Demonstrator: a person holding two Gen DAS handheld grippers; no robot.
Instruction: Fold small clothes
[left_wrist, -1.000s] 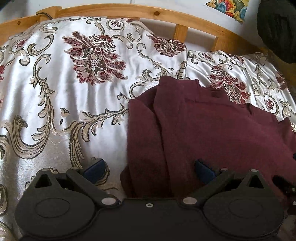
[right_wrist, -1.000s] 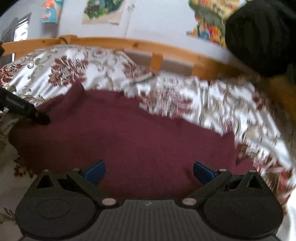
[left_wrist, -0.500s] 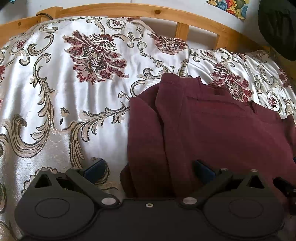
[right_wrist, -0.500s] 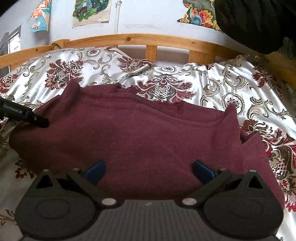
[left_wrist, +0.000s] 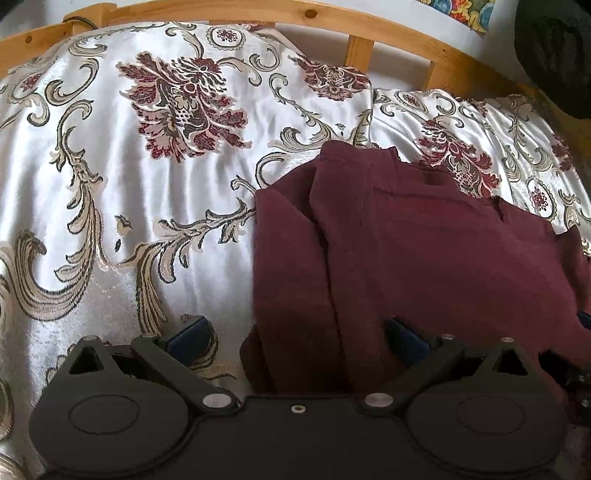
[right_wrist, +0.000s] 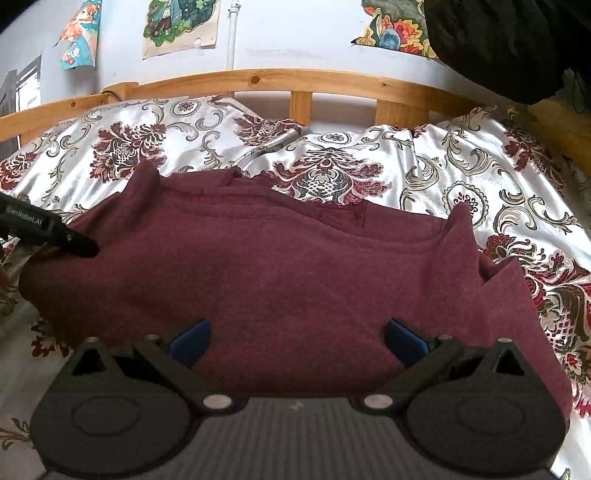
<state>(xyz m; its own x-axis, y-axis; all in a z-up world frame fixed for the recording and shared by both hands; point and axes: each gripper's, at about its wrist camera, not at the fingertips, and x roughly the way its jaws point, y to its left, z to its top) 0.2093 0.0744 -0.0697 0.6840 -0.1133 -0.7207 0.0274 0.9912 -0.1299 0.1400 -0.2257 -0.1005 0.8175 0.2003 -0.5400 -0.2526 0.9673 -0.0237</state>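
Across the middle and lower right of the left wrist view, a maroon garment (left_wrist: 424, 258) lies on a silky white bedspread (left_wrist: 129, 192) patterned with dark red flowers and beige scrolls. Its left edge is folded over into a long vertical flap that runs from the centre of the frame down toward the bottom. At the bottom of that frame the left gripper (left_wrist: 298, 334) stands with its jaws spread wide and nothing between them; one blue-padded finger (left_wrist: 190, 334) is over bare bedspread just left of the garment's edge, the other over the maroon cloth. Whether either pad touches the surface cannot be told. Along the top of the frame curves a wooden bed rail (left_wrist: 369, 29). In the right wrist view the same garment (right_wrist: 277, 280) fills the centre, spread wide and fairly flat, with a seamed band along its far edge and a pointed fold at its right side. The right gripper (right_wrist: 298, 336) at the bottom of the frame is likewise wide open and empty, both blue pads over the near part of the cloth. At the left edge a black finger of the left gripper (right_wrist: 79, 243) points onto the garment's left end. Posters (right_wrist: 181, 22) hang on the wall at the upper left, and a dark bulky shape (right_wrist: 509, 44) fills the upper right corner.
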